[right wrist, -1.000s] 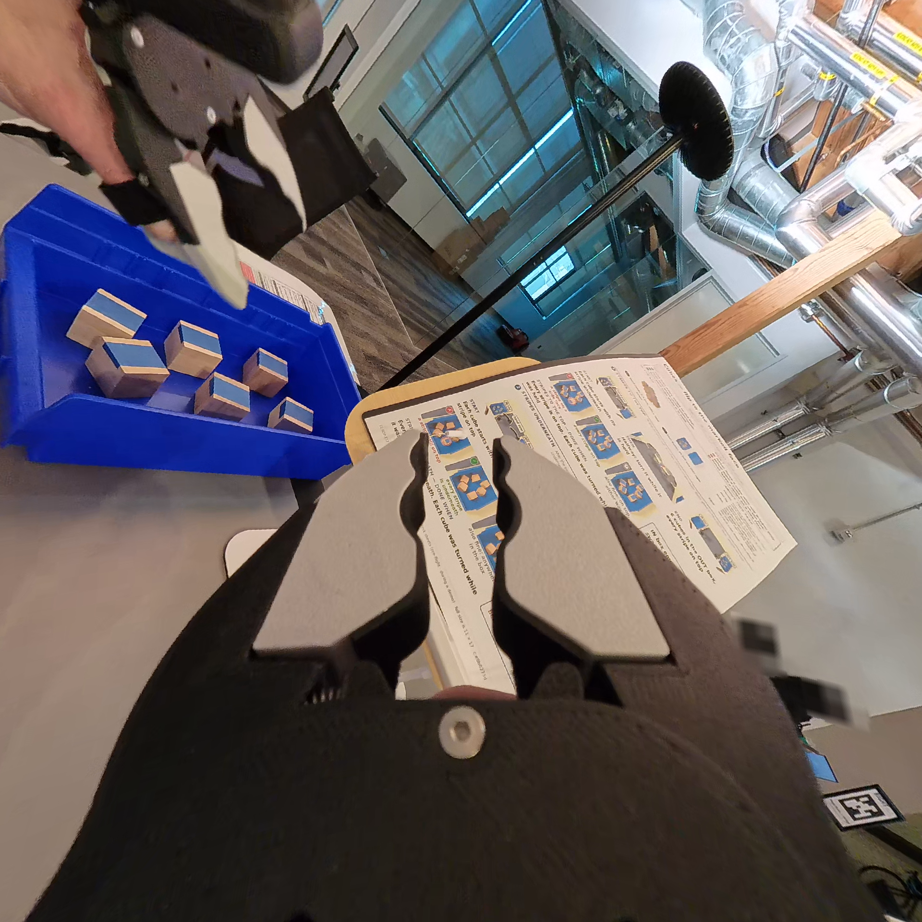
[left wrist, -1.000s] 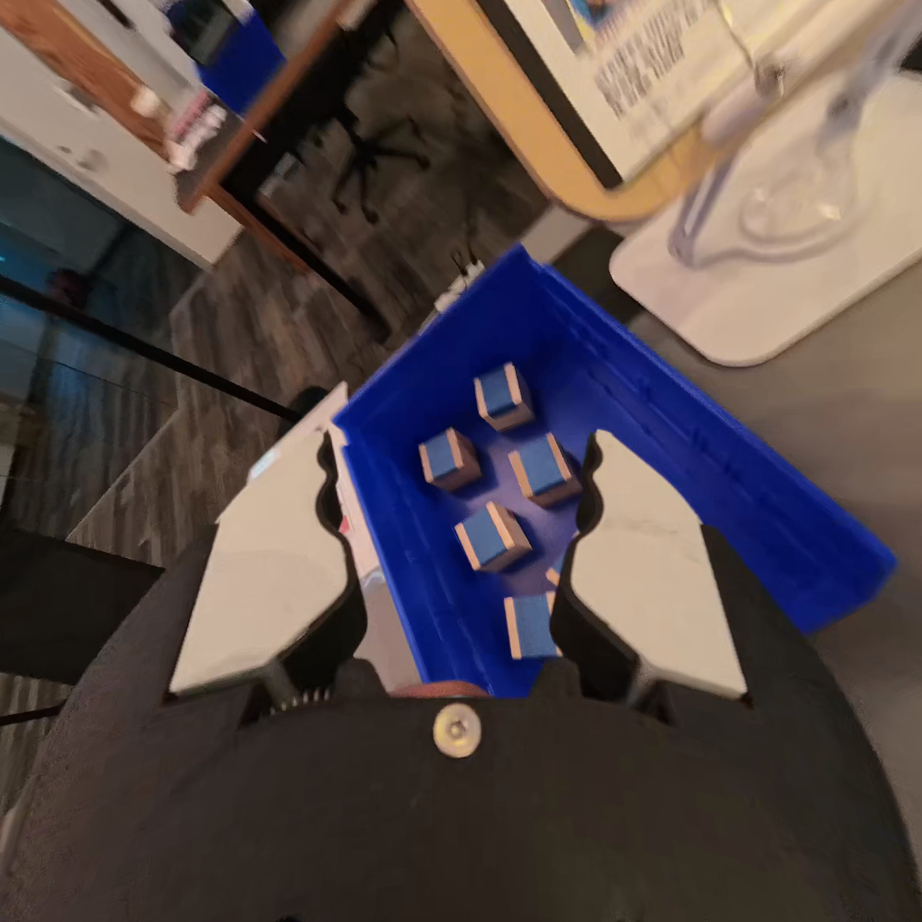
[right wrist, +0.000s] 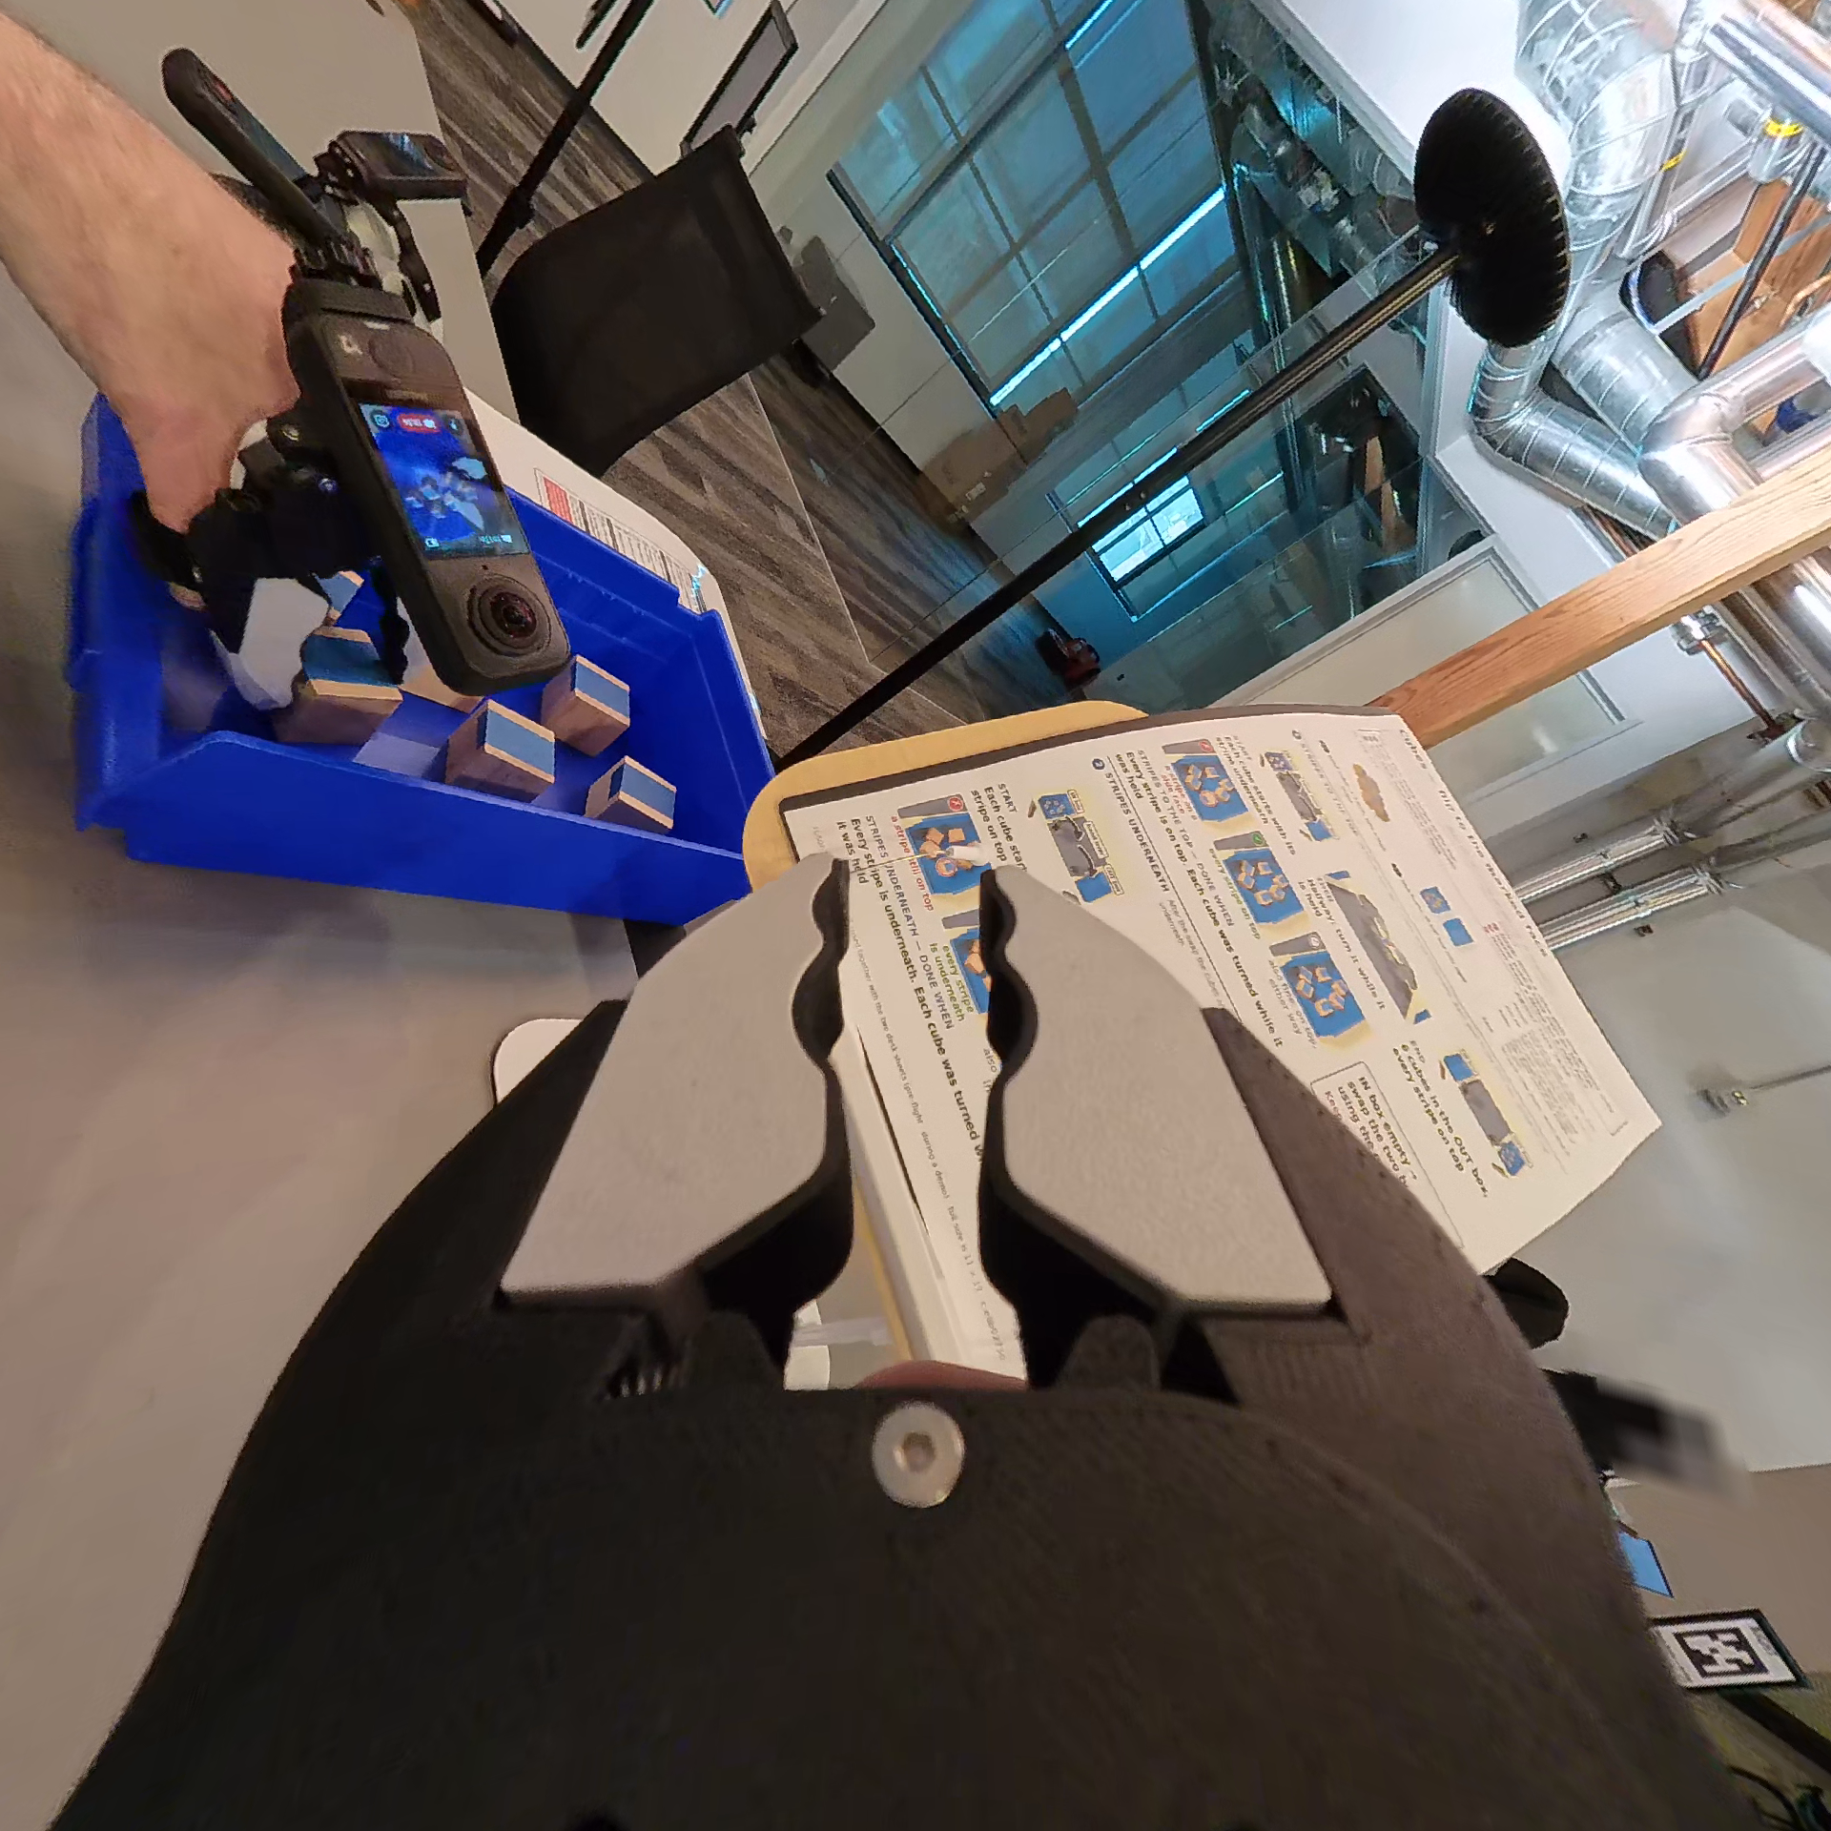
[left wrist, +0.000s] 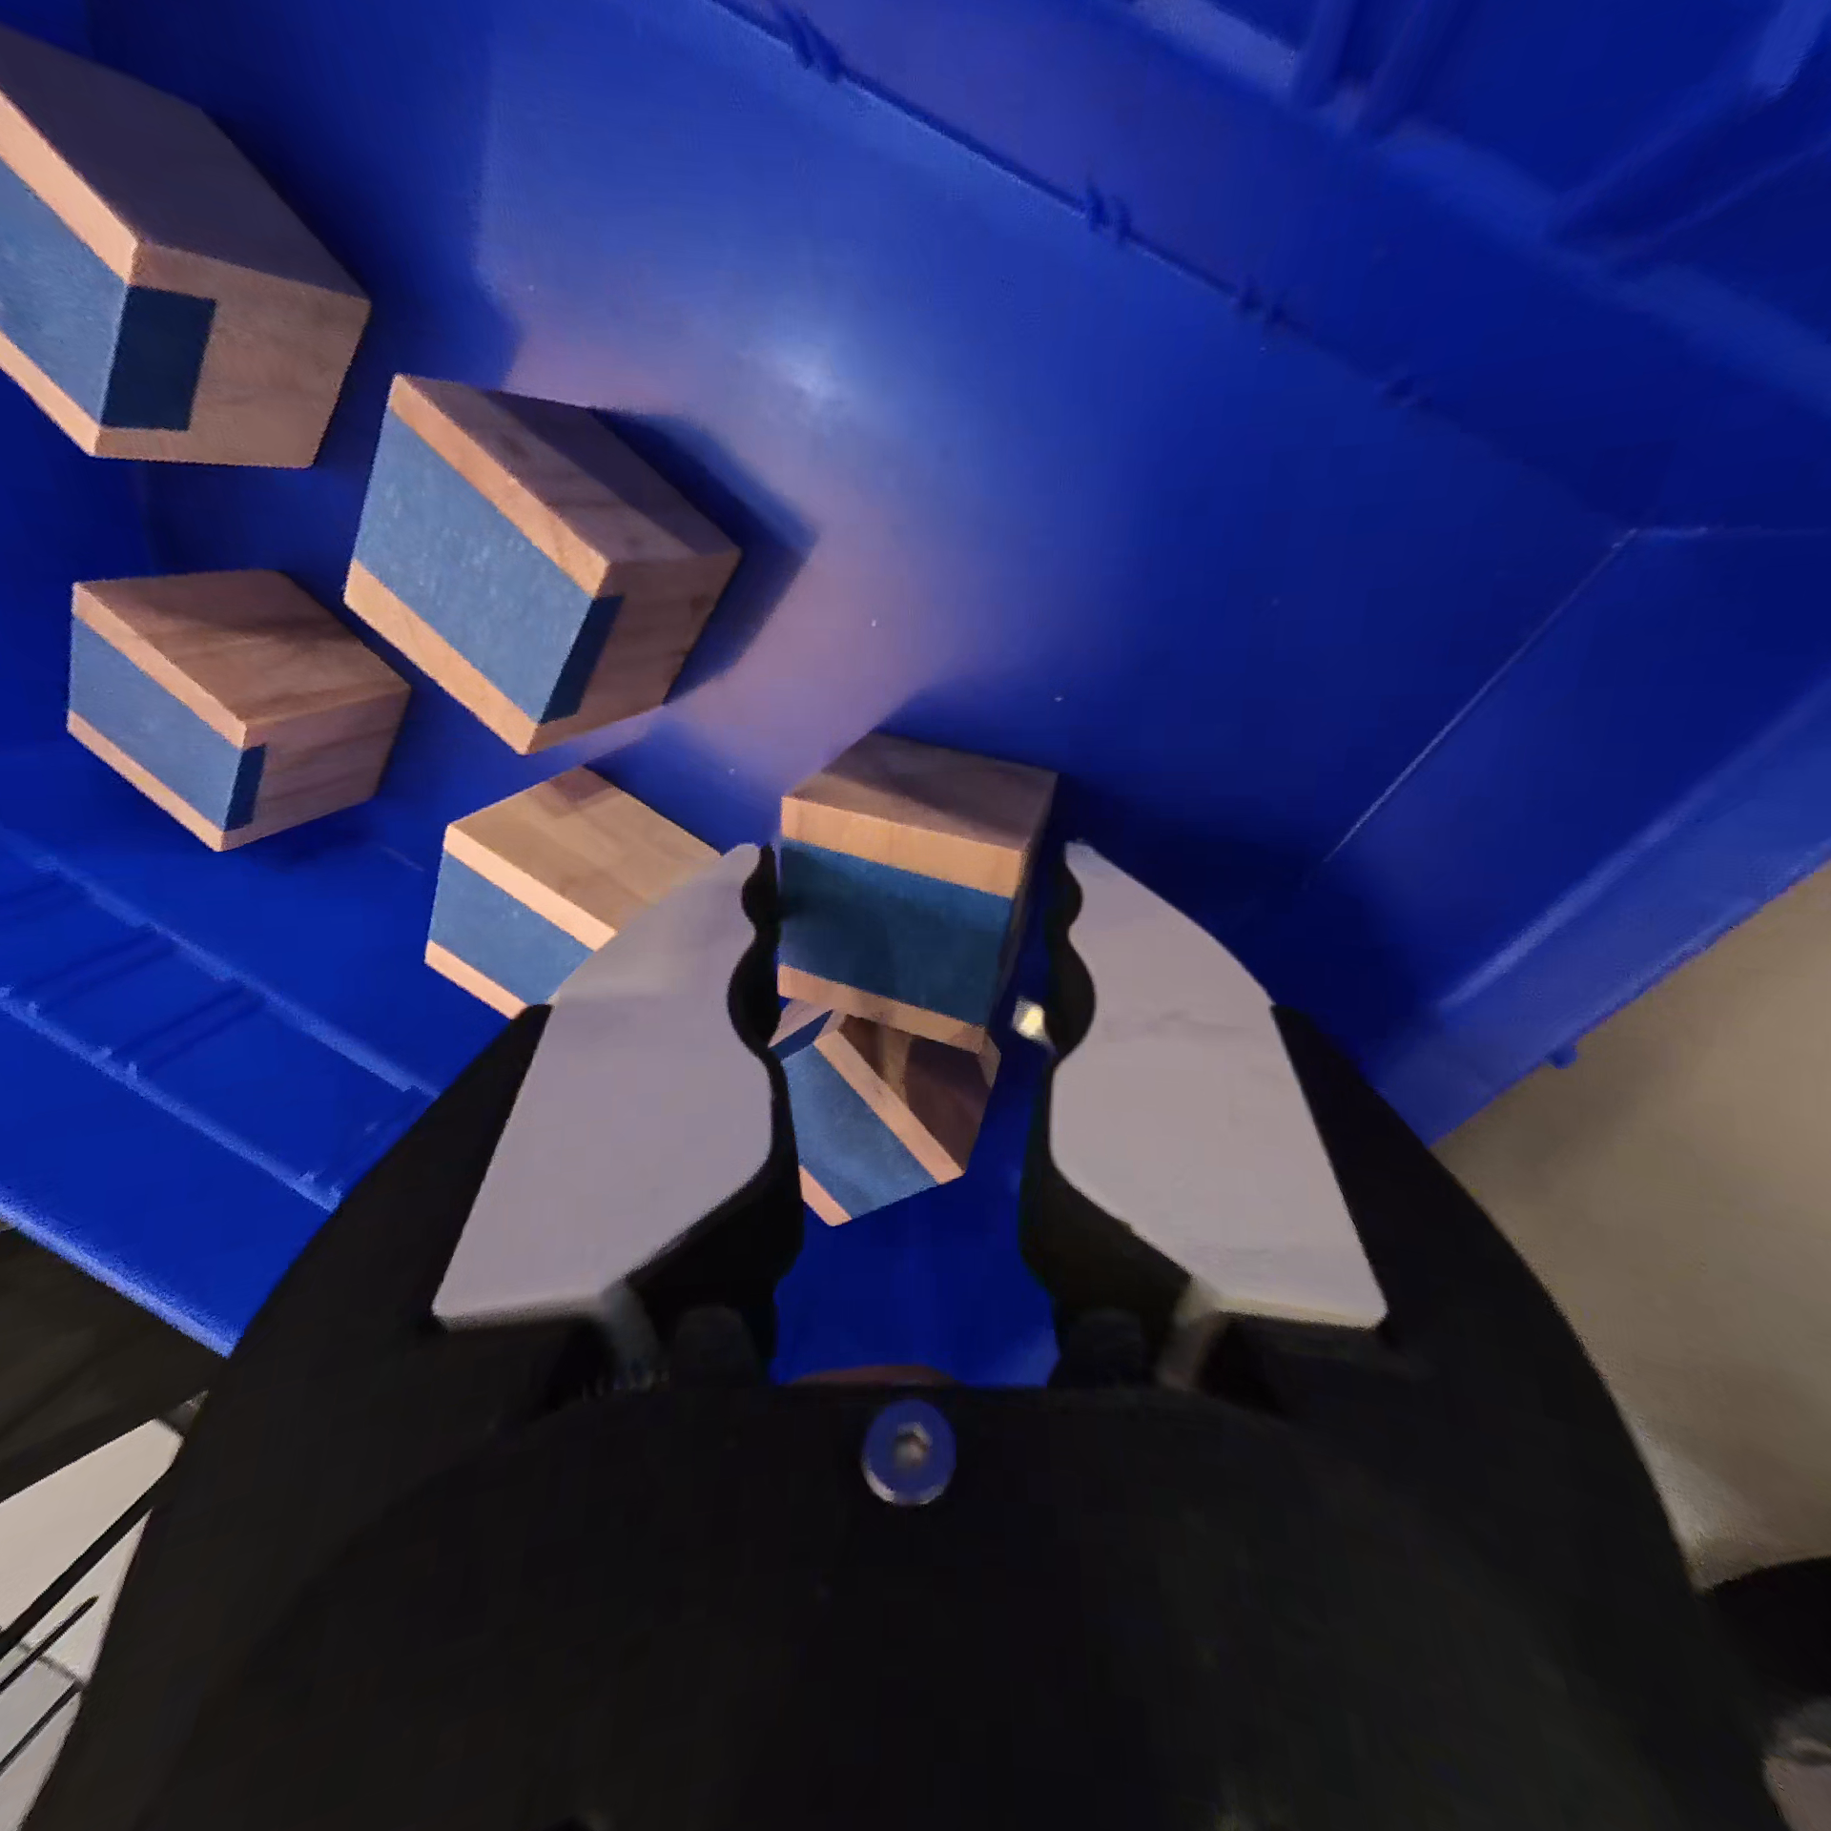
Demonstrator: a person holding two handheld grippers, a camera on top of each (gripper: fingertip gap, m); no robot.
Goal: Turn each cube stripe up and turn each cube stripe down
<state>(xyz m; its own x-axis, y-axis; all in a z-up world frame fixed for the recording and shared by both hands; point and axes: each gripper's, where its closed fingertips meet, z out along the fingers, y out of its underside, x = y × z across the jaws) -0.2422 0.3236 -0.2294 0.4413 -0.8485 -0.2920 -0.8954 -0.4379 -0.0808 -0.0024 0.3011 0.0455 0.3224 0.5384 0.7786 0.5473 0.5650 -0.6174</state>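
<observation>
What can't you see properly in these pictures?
- Left wrist view: the cube under the left gripper is partly covered by the raised cube.
- Left wrist view: the top-left cube is cut off by the edge.
- Right wrist view: the camera hides the left gripper's fingertips and part of the blue bin.

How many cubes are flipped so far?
None looks flipped yet: the cubes in the blue bin show their blue stripes on top. The left gripper is down around one cube, with a gap at its right side. The right gripper waits, holding nothing. All flips remain.
</observation>
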